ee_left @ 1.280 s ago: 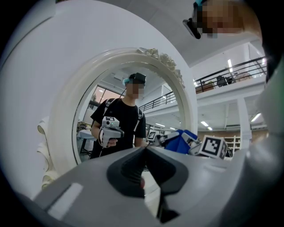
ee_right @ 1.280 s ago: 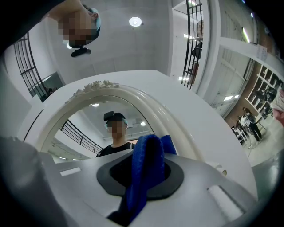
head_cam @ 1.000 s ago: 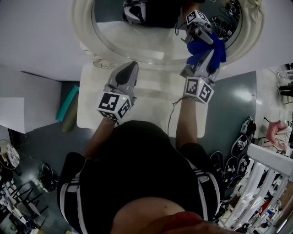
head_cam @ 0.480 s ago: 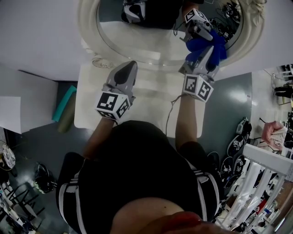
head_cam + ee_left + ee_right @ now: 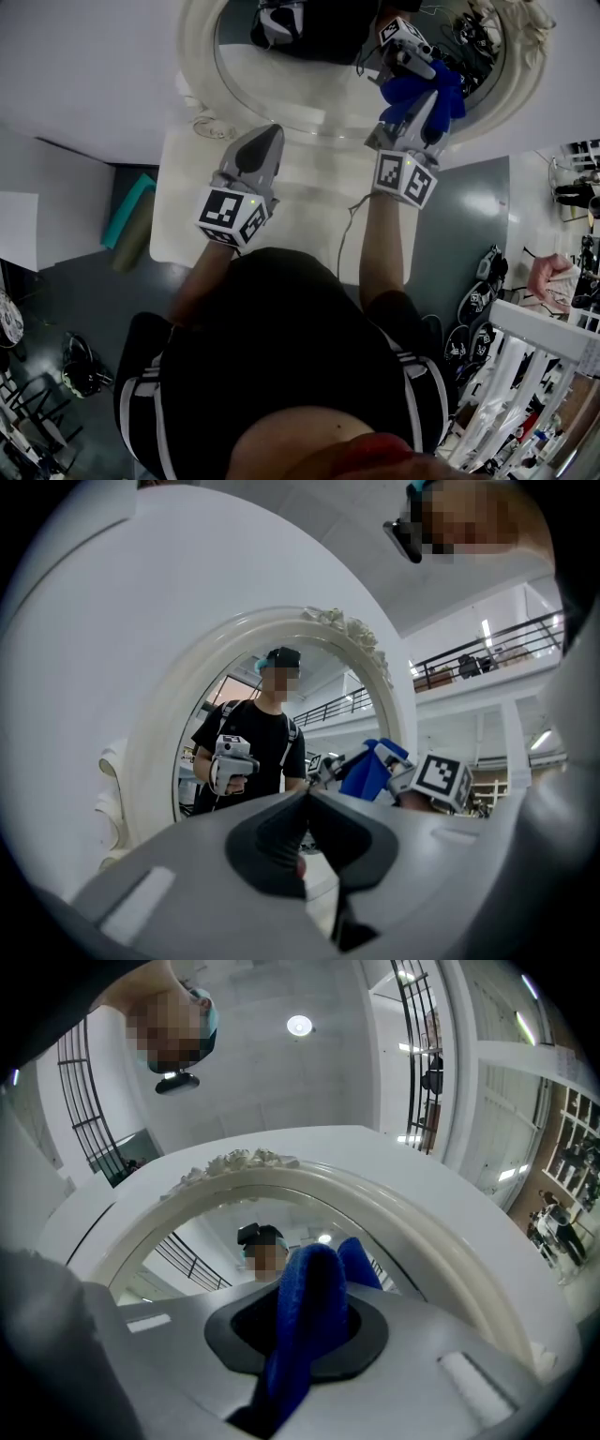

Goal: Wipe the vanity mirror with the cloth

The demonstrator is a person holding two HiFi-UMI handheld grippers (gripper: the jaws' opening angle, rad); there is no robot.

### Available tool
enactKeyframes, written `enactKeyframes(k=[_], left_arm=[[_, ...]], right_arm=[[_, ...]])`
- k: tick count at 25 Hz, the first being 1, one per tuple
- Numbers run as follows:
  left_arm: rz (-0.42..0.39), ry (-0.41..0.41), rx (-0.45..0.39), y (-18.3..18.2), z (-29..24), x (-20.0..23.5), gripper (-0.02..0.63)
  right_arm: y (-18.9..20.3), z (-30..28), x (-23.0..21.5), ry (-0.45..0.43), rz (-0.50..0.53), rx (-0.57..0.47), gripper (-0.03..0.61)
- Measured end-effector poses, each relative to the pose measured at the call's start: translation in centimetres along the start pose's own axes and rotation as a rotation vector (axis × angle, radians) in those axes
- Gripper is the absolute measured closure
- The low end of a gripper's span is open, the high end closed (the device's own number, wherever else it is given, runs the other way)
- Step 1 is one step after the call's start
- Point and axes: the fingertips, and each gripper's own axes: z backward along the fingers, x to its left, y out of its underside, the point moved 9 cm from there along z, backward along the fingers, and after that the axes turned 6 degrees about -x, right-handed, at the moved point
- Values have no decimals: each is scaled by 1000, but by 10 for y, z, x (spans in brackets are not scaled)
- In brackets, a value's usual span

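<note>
The cloth (image 5: 448, 96) is deep blue, soft, and bunched into thick folds. The right gripper (image 5: 422, 103) pinches it and holds it at the lower right glass of the oval, white-framed vanity mirror (image 5: 281, 94). The left gripper (image 5: 262, 142) hangs above the counter (image 5: 309, 202) with its jaws pressed together and nothing between them.

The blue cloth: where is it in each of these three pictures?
Head view: the cloth is upper right, at the mirror frame.
Left gripper view: cloth right of centre, by the frame's right side.
Right gripper view: cloth bottom centre, clamped in the right gripper.
Shared landmark: the white oval mirror frame.
</note>
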Motion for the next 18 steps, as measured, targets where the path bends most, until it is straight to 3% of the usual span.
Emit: enactKeyframes(k=[6, 18], left_arm=[[5, -2, -18, -12, 12, 26, 604], [5, -20, -38, -13, 20, 20, 604]], right_arm=[[3, -15, 61, -81, 30, -16, 537], [-3, -16, 65, -90, 46, -21, 537]])
